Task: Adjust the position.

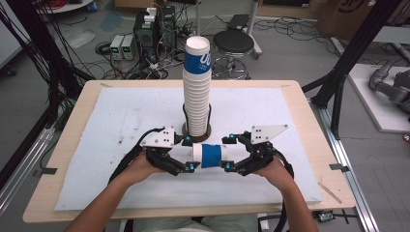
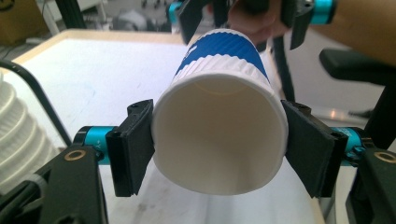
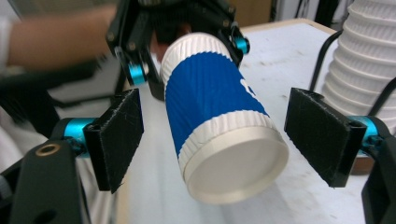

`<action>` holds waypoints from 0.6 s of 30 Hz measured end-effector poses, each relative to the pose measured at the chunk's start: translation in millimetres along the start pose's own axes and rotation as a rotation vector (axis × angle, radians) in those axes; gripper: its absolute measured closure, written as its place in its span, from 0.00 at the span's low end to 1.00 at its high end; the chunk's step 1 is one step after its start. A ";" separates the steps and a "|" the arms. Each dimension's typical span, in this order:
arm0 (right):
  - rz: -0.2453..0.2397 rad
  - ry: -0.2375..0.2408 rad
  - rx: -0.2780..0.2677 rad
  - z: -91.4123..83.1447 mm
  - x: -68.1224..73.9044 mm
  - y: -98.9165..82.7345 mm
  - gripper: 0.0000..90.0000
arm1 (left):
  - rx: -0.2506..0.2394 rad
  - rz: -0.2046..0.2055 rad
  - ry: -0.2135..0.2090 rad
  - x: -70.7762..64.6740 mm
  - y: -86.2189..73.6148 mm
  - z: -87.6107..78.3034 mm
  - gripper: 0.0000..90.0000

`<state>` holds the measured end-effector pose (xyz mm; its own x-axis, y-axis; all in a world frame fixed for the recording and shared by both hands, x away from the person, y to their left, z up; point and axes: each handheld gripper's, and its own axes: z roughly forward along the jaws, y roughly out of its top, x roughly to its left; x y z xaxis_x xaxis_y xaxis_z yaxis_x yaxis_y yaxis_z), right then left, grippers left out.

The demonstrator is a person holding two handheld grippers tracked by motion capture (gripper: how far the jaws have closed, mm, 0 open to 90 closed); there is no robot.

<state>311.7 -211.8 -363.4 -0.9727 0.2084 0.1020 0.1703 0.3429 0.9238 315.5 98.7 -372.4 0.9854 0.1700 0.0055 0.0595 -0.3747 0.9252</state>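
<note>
Now | left tongs (image 1: 189, 153) clamp cup (image 1: 211, 155) rim | right tongs (image 1: 228, 152) apart, clear of base

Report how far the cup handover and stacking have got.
Done: the left gripper is shut on the rim end of the blue-banded cup, held sideways.
In hand: the right gripper stands open around the cup's base, pads clear.
Left: the cup is not yet on the tall cup stack.

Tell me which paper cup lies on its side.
The blue-banded cup held level between both grippers, in front of the upright stack.
</note>
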 end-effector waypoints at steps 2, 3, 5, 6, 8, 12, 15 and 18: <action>-0.047 -0.030 0.045 0.7 2.6 4.1 0.22 | 0.056 0.013 0.005 1.1 5.7 0.7 0.33; -0.064 -0.048 0.068 1.3 4.0 6.0 0.22 | 0.083 0.021 0.007 1.2 8.5 1.4 0.33; -0.094 -0.074 0.097 3.0 6.2 9.5 0.22 | 0.138 0.037 0.004 1.9 14.3 2.9 0.33; -0.111 -0.076 0.109 3.9 6.7 11.1 0.22 | 0.167 0.046 0.003 2.2 17.2 3.9 0.33; -0.138 -0.070 0.148 6.9 7.4 14.1 0.22 | 0.220 0.062 0.004 2.9 22.9 5.5 0.33; -0.198 -0.082 0.269 17.3 8.0 20.5 0.22 | 0.283 0.074 0.008 5.1 31.3 8.0 0.32; -0.232 -0.089 0.342 26.0 8.2 25.8 0.22 | 0.319 0.082 0.009 7.5 34.6 9.7 0.32; -0.263 -0.095 0.396 34.5 8.2 31.1 0.22 | 0.345 0.083 0.004 8.2 36.6 11.6 0.32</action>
<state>314.5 -167.8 -346.6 -0.9753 0.1439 -0.1675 -0.0149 0.7139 0.7001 327.6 75.9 -342.8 0.9886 0.1290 0.0773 0.0300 -0.6729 0.7392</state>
